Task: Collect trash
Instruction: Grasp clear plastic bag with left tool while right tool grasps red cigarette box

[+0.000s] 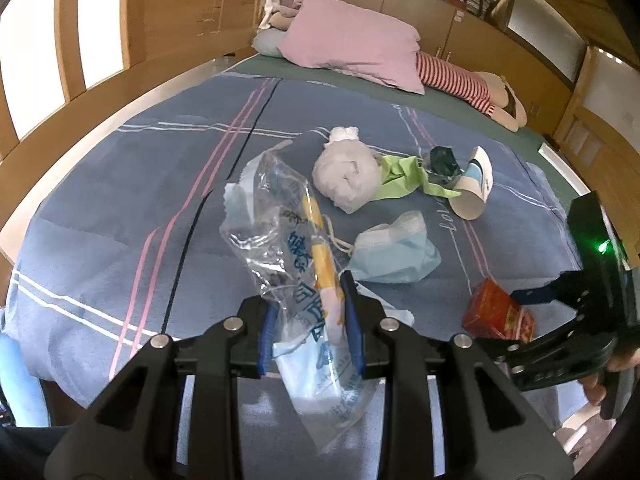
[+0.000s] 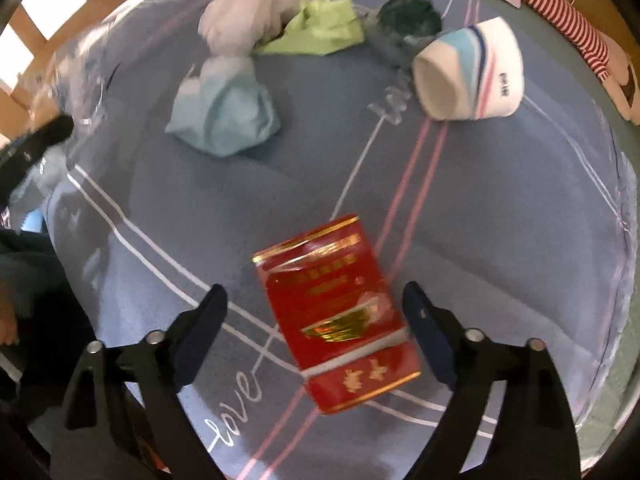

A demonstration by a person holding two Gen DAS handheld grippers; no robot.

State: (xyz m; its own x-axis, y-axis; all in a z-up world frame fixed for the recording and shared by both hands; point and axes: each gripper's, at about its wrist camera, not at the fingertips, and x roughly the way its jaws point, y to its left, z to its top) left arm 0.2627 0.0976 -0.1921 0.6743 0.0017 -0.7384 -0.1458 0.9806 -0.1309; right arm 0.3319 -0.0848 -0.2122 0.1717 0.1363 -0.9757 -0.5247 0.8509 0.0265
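The bed (image 1: 120, 184) carries all the trash. Left hand-held gripper (image 1: 310, 320) is clamped on a clear plastic wrapper (image 1: 288, 240), lifted off the blanket. Right hand-held gripper (image 2: 316, 332) sits wide open, its fingers either side of a red cigarette pack (image 2: 336, 312). Farther ahead lie a blue face mask (image 2: 226, 116) and paper cup (image 2: 468, 72).

Bed (image 1: 120, 208) with blue striped sheet. On it: red carton (image 2: 340, 312) near right, blue face mask (image 1: 394, 252) centre, white bundle (image 1: 346, 176) further back, green paper (image 1: 400, 178) and dark wrapper (image 1: 444, 160) right of it, paper cup (image 1: 474, 188) on its side, pink pillow (image 1: 352, 40) far end.
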